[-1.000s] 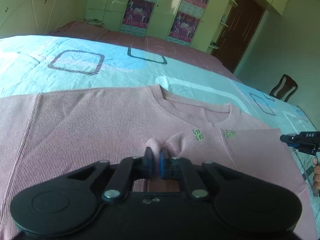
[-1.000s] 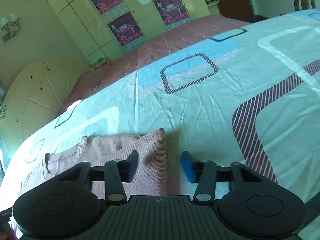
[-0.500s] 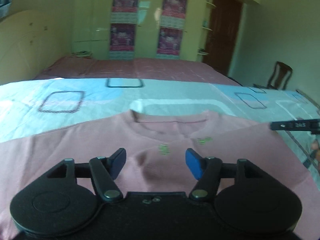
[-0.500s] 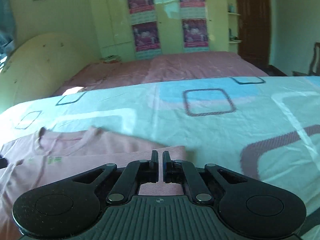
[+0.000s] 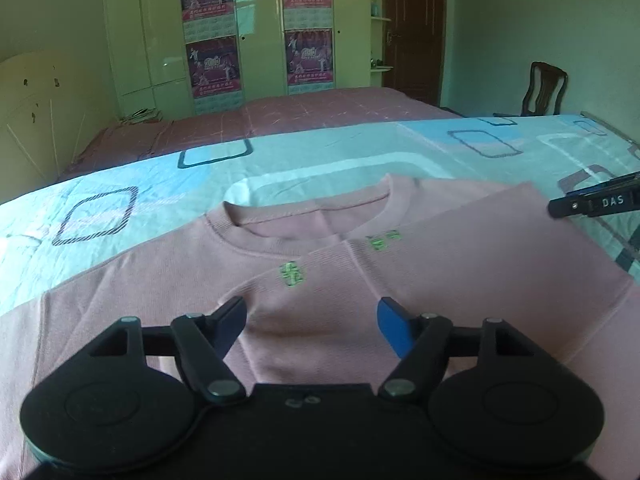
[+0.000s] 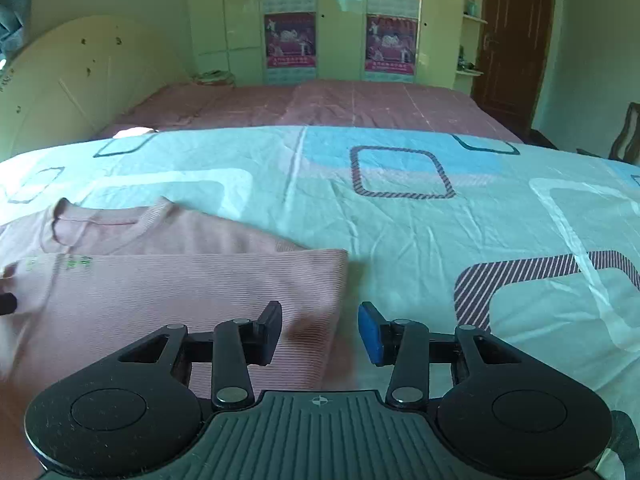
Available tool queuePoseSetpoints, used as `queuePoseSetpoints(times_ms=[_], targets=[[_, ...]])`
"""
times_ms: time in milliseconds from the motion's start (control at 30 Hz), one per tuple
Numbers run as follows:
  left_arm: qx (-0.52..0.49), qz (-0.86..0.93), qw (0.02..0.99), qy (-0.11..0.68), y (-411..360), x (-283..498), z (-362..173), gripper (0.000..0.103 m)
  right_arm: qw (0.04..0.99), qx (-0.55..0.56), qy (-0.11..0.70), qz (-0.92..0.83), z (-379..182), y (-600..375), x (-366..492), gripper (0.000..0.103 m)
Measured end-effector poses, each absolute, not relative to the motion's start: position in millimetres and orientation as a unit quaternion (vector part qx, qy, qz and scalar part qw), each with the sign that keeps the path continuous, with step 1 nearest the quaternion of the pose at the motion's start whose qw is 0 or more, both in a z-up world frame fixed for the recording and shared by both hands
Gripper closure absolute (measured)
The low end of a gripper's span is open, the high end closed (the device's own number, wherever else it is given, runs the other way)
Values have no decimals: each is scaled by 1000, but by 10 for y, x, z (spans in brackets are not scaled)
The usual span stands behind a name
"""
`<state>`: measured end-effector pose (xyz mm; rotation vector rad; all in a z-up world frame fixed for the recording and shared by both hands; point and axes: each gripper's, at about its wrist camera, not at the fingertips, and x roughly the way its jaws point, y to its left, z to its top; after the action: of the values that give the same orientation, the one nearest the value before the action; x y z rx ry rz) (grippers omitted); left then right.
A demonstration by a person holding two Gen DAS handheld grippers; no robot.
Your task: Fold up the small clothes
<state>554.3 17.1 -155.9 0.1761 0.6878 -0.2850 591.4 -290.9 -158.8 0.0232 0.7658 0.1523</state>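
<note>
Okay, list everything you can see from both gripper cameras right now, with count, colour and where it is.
Sweater: one, pink with small green marks, flat on the bedsheet, one side folded over the front.
Bedsheet: one, light blue with square outlines, under the sweater.
Far bedcover: one, dusty pink, behind the bedsheet.
Wardrobe: one, pale, back wall.
Posters: four, purple, on the wardrobe doors.
Door: one, dark brown, right of the wardrobe.
Chair: one, dark wood, far right.
Left gripper: black, one blue pad, open above the sweater's chest.
Right gripper: black, one blue pad, open at the sweater's folded edge.
</note>
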Motion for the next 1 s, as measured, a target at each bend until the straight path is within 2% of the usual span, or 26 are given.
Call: queuePoseSetpoints(times_ms=[167,400,633,733,833,1000], targets=[[100,-139,920,352,145,5342,-1703,33,913,-45,395,92,-1725,-2687,5557,63],[63,-124,930,341,367,4984,-1638,34,929,-11,362,77,-1558,-2776,4923,63],[79,-120,923,357,320,5019,-1675,31,919,-7,389,61,-1681,-2610,4875,63],[74,-117,924,356,388,4944,-1664,31,930,-6,363,53,-1584,-2602,4793,63],[95,-128,918,364,410,4917,-1716,30,919,-4,392,41,-1708,-2600,4809,63],[25,-113,924,365,824,4866,-1578,31,927,44,371,36,-1460,-2575,4685,63]])
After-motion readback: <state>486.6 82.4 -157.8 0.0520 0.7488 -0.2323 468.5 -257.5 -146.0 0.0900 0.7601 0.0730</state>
